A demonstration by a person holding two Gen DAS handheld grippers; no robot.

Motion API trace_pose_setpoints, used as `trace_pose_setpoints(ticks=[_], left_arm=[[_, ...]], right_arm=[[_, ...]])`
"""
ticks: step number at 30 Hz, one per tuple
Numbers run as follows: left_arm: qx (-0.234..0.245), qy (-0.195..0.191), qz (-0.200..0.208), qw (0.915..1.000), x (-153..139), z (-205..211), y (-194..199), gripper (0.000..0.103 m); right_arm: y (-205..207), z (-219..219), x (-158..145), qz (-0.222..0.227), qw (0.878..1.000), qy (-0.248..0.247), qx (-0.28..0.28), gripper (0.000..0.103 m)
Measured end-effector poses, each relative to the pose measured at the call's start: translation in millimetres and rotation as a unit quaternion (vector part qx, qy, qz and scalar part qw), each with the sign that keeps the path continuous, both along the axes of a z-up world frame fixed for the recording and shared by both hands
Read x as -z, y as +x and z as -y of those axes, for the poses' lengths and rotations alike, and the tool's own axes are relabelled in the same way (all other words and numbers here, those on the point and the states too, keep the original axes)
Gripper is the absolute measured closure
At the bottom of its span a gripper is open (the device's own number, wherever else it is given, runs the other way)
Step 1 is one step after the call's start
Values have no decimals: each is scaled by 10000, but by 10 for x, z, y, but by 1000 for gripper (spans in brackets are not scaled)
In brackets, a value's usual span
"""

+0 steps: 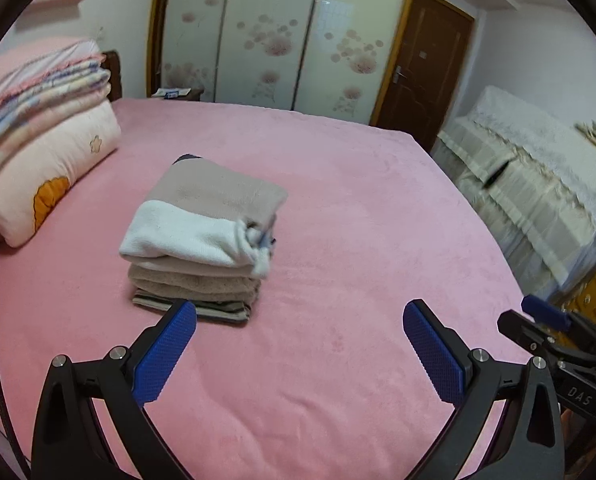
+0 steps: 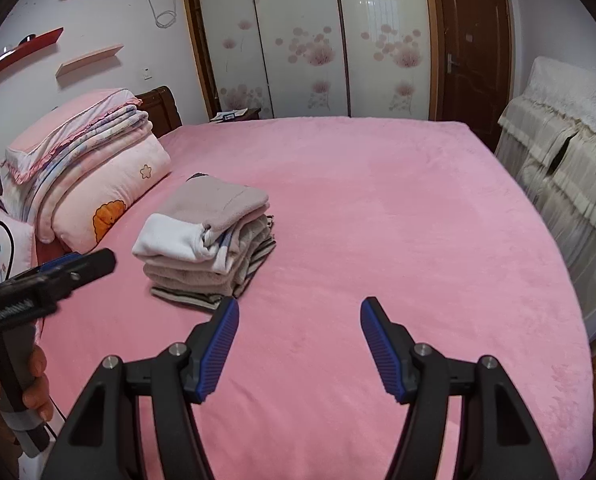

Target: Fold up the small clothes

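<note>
As seen from the left wrist, held the left tool spread wide above the pink bed, pinching nothing. Found the folded clothes stacked just beyond its left finger, left of the bed's middle; probably set there to keep finished pieces together and leave the near bed free for folding. Noted bedding piled at the far left, apart from the stack. Caught only the tip of the right tool at the right edge. Could not count the stack's lower layers, nor identify the dark piece peeking out behind it.

As seen from the right wrist, held the right tool likewise spread and empty, right of the stack. Saw no unfolded garment in either view, so judged the folding near done or awaiting another piece. Glimpsed the left tool side-on at the left edge, its handle gripped by a hand, partly cut off.
</note>
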State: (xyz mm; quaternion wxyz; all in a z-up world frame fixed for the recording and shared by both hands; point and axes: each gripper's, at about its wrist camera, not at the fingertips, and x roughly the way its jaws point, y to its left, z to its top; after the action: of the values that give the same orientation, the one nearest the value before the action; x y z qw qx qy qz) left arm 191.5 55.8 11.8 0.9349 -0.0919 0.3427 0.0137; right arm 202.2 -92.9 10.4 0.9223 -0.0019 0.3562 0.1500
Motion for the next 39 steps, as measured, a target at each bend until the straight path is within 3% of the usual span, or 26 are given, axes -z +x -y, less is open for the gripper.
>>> trace_pose_setpoints(ticks=[6,10,19,25,32,39], left_arm=[[76,332,231,9992,0,555,-542,0],[39,304,217,9993,53,769,-828,0],[-300,100,-133,9994,160,919,-1246,0],[-458,447,-150,9978,134,1083,-1537,0],[-367,511,-157,9979,191,1248,-1811,0],[-309,497,-308,9978,319,1347,-1874,0]], right_arm=[[-410,257,47,-44,9999,-28,132,39],[-622,462,139,-172,9996,20,236,39],[-1083,777,222,-237,9981,34,572,39],[-1402,861,176,-131,9974,153,693,39],[-1758,902,233,-45,9965,215,811,35],[-1848,959,309,-82,9951,200,962,35]])
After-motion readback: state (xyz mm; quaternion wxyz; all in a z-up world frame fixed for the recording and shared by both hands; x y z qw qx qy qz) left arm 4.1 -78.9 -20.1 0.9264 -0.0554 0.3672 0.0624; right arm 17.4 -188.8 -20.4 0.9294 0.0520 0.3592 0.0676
